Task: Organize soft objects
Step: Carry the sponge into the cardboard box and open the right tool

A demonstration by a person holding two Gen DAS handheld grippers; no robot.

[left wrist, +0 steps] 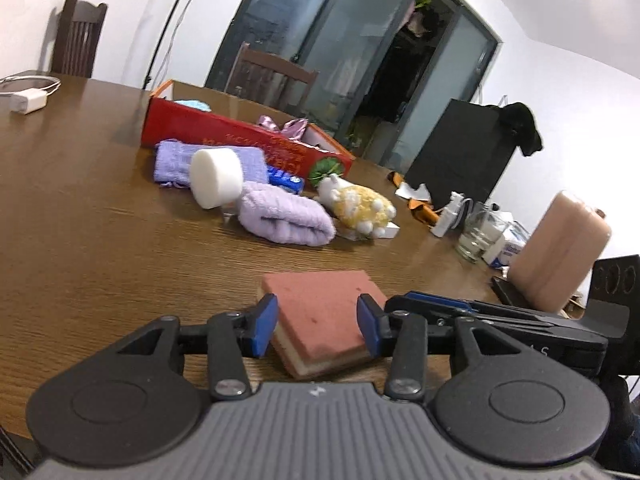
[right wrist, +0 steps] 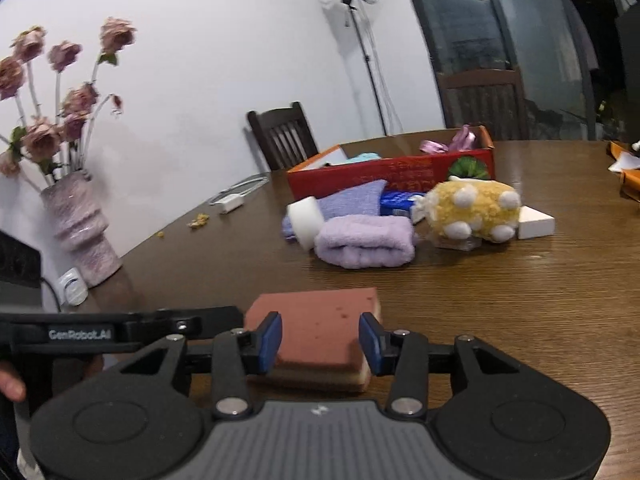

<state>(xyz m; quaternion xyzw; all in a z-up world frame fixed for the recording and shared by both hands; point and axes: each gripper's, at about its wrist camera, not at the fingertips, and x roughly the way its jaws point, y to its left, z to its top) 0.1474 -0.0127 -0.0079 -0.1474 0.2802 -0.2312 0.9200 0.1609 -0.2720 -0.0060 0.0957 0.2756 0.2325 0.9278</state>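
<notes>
A red-topped sponge (left wrist: pixel 320 300) (right wrist: pixel 320 320) with a cream underside lies flat on the wooden table (left wrist: pixel 100 240). My left gripper (left wrist: pixel 318 326) and my right gripper (right wrist: pixel 320 342) both straddle it from the near side. Their blue pads stand at its edges, and the sponge shows no squeeze. Further back lie a rolled lilac towel (left wrist: pixel 284 216) (right wrist: pixel 364 242), a white foam cylinder (left wrist: pixel 216 178) (right wrist: pixel 304 218), a purple cloth (left wrist: pixel 176 158) and a yellow plush toy (left wrist: pixel 360 204) (right wrist: pixel 472 210). They lie in front of an open red box (left wrist: pixel 224 136) (right wrist: pixel 360 176).
A glass (left wrist: pixel 478 236), small bottles and a pinkish block (left wrist: pixel 560 248) crowd the right side. A vase of dried roses (right wrist: pixel 80 224) stands at the left table edge. A white charger (left wrist: pixel 28 102) lies far left. Chairs stand behind the table.
</notes>
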